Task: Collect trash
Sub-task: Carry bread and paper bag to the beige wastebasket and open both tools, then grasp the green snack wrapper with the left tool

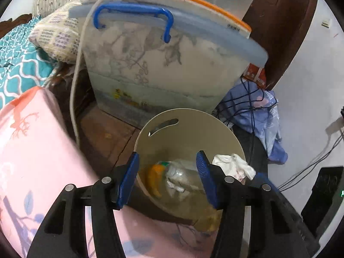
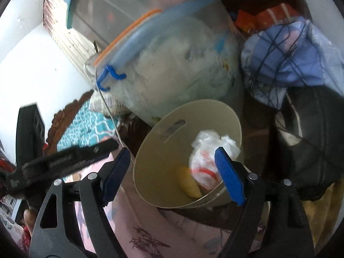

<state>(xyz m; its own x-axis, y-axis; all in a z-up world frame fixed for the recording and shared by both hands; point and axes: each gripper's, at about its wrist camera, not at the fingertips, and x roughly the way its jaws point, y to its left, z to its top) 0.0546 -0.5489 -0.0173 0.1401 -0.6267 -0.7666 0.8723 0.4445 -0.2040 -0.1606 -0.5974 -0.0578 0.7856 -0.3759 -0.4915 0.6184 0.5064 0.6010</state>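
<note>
A beige round trash bin stands just below my left gripper, whose blue pads are open with nothing between them. Inside the bin lie a clear plastic bottle, an orange peel-like piece, crumpled tissue and a white plastic bag against the right wall. In the right wrist view my right gripper hangs open over the same bin. The white bag with red print and a yellow piece rest in the bin, beyond the right pad.
A large clear storage box with a blue lid and handle stands right behind the bin. Pink bedding lies at the left. Blue cloth tangled with black cables sits at the right, beside a black bag.
</note>
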